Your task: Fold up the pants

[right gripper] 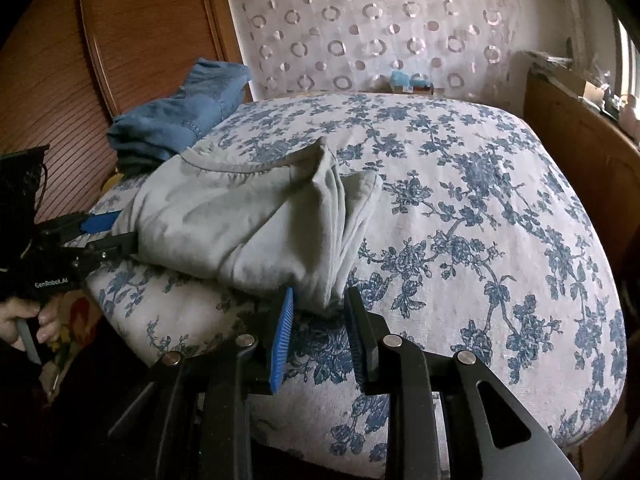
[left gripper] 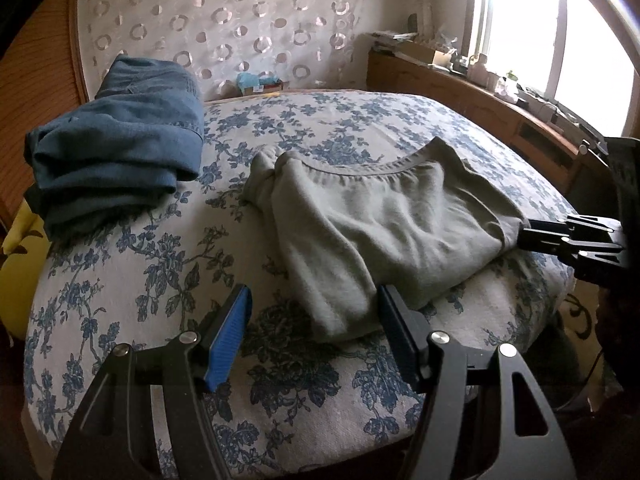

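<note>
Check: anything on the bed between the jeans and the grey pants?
Nothing: only bare floral bedspread between jeans and grey pants, clearest in the left wrist view.

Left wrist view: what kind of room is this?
Most likely a home bedroom. A bed with a floral bedspread fills the view, grey pants and folded jeans lie on it, and a cluttered wooden shelf runs under a bright window.

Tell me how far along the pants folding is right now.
Already done: the blue jeans sit folded at the far corner of the bed. In hand: the grey pants are partly folded, waistband showing. The left gripper and right gripper are both open at their near edge. Left: the final fold and stacking.
</note>
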Demonstrator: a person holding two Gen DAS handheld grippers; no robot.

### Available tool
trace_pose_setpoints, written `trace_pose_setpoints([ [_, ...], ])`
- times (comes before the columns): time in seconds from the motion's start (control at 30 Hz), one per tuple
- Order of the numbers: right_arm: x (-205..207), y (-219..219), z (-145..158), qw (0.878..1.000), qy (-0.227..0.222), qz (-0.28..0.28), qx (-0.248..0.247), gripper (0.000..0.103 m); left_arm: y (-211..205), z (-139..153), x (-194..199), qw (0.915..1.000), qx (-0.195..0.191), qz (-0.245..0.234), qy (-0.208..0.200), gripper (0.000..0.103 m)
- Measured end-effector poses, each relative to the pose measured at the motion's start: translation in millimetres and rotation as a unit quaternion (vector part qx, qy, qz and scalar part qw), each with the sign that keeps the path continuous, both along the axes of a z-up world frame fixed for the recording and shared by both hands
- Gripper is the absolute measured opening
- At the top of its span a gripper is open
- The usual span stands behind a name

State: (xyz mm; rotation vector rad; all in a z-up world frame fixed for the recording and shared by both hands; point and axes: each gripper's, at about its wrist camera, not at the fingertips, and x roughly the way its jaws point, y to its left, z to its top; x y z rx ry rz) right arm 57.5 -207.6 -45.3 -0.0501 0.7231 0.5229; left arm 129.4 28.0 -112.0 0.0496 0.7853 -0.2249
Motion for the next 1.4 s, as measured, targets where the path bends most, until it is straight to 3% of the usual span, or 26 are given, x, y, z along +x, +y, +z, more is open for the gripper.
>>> trace_pose_setpoints([
  [0.07, 2, 0, -1, 1.000, -0.004, 0.003, -0.001, 0.026, 0, 0, 0, 1.0000, 0.000, 0.002, 0.000, 0.066],
  [0.1, 2, 0, -2, 1.000, -0.005, 0.006, -0.002, 0.016, -1, 0, 1, 1.0000, 0.001, 0.003, 0.001, 0.066],
  [0.2, 0, 0, 0, 1.000, -0.017, 0.007, -0.009, 0.004, -1, -2, 3, 1.0000, 0.006, 0.004, 0.003, 0.067],
  [0.3, -3, -9, 8, 0.999, -0.041, -0.024, -0.016, 0.003, -4, -3, 2, 0.9999, 0.016, 0.001, 0.000, 0.067],
  [0.8, -2, -12, 4, 1.000, -0.018, -0.013, 0.001, 0.003, -4, -3, 0, 1.0000, 0.004, 0.004, 0.003, 0.067],
  [1.17, -13, -16, 23, 0.999, -0.037, -0.025, 0.018, 0.003, -5, 1, -2, 1.0000, 0.007, 0.004, 0.003, 0.067],
  [1.33, -7, -8, 27, 0.999, -0.043, -0.024, 0.017, 0.012, -4, 14, -5, 0.9999, 0.010, 0.002, -0.013, 0.067],
  [1.4, -1, -7, 28, 0.999, -0.038, -0.024, 0.020, 0.023, -2, 21, -4, 0.9998, 0.007, 0.001, -0.019, 0.067],
])
